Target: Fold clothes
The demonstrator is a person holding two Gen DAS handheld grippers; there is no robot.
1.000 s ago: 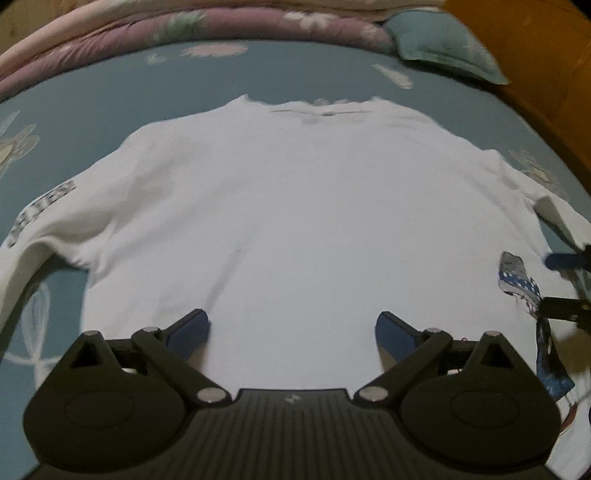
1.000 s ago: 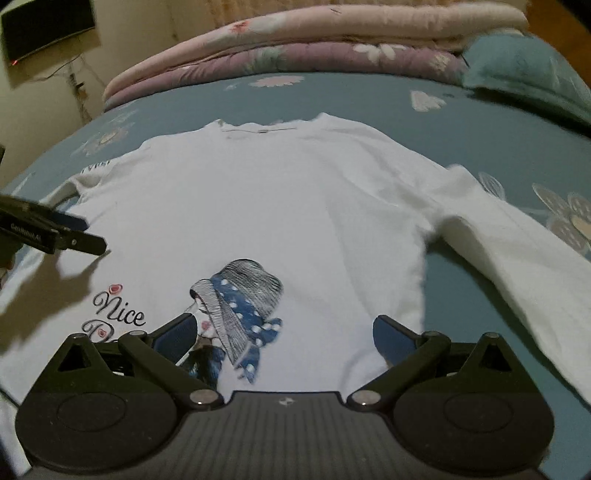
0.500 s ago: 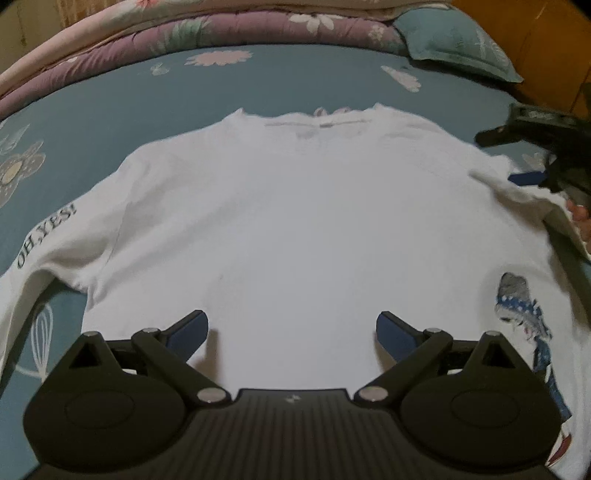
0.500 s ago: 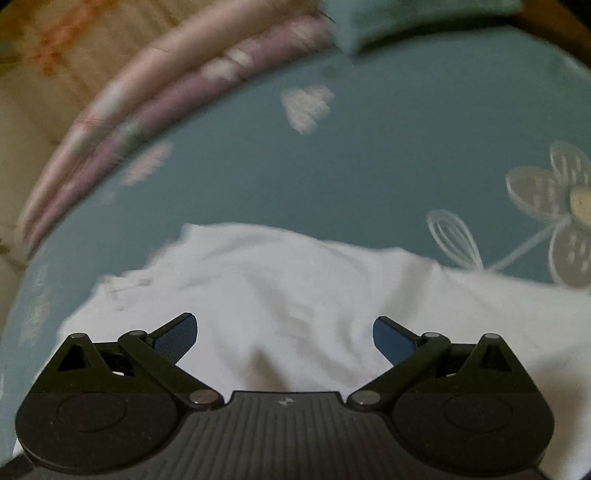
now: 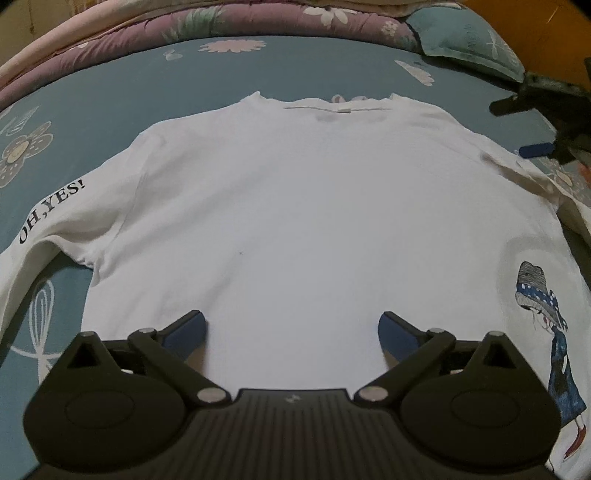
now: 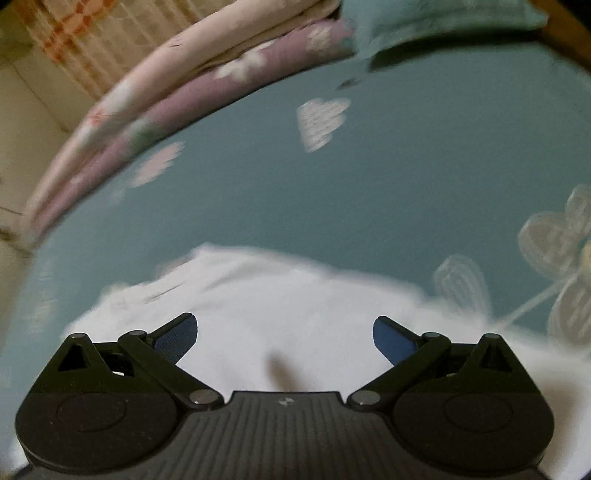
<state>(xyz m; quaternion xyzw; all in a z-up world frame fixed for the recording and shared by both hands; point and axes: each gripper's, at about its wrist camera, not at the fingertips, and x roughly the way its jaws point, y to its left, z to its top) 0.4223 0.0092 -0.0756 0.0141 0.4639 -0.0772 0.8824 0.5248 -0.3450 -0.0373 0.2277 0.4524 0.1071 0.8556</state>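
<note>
A white long-sleeved shirt point(image 5: 295, 206) lies flat on the bed, collar at the far side. Its left sleeve reads "OH,YES!" and a printed girl figure point(image 5: 543, 306) shows at the right. My left gripper point(image 5: 291, 326) hovers open over the shirt's lower middle, with nothing between its fingers. In the left wrist view my right gripper point(image 5: 532, 127) is at the far right, above the shirt's right shoulder. The right wrist view is blurred: my right gripper point(image 6: 284, 332) stands open over white shirt cloth point(image 6: 280, 295), holding nothing.
A teal bedsheet point(image 5: 110, 96) with flower prints spreads under the shirt. Folded pink and purple quilts point(image 5: 184, 18) and a teal pillow point(image 5: 469, 40) line the far edge. Orange wooden furniture point(image 5: 528, 22) stands at the far right.
My right gripper swung from the shirt's lower front up to its right shoulder and is still moving. The left gripper's view shifted slightly, showing more of the sleeve lettering. Both stayed open.
</note>
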